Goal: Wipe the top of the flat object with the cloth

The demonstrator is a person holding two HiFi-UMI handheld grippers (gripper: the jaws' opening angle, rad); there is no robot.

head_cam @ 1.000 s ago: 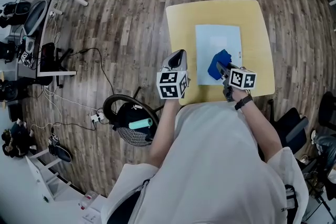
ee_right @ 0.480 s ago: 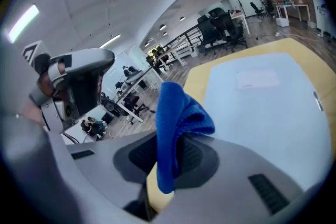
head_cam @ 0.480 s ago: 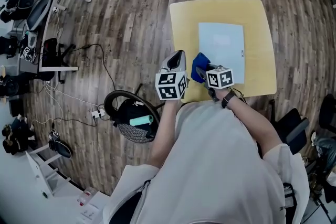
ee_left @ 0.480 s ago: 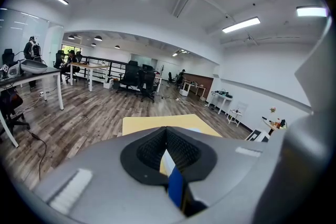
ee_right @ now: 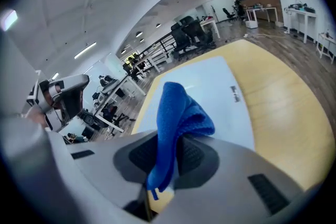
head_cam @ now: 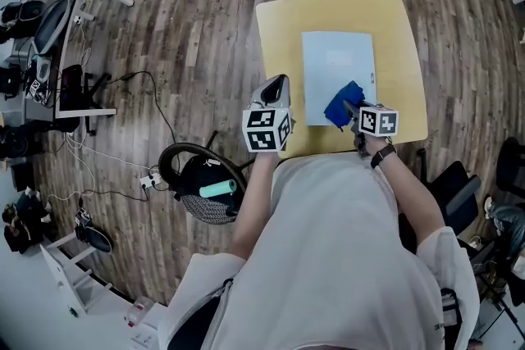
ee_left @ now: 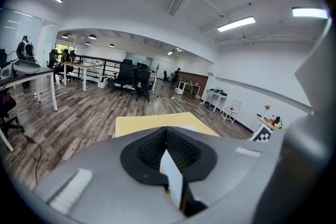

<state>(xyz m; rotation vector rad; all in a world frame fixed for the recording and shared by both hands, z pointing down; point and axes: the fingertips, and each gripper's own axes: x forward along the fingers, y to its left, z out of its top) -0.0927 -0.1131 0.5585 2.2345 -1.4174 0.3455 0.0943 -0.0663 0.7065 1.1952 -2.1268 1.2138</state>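
The right gripper [head_cam: 353, 111] pinches a crumpled blue cloth [head_cam: 343, 101] between its jaws. The cloth sits on the flat pale blue sheet [head_cam: 336, 65], near the sheet's 5 o'clock corner. The sheet lies on a square yellow wooden table [head_cam: 281, 33]. The left gripper [head_cam: 277, 86] is at the table's 7 o'clock edge, beside the sheet. Its jaws are pressed together with nothing in them.

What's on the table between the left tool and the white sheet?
Nothing; in the head view, only bare yellow tabletop separates left tool and white sheet.
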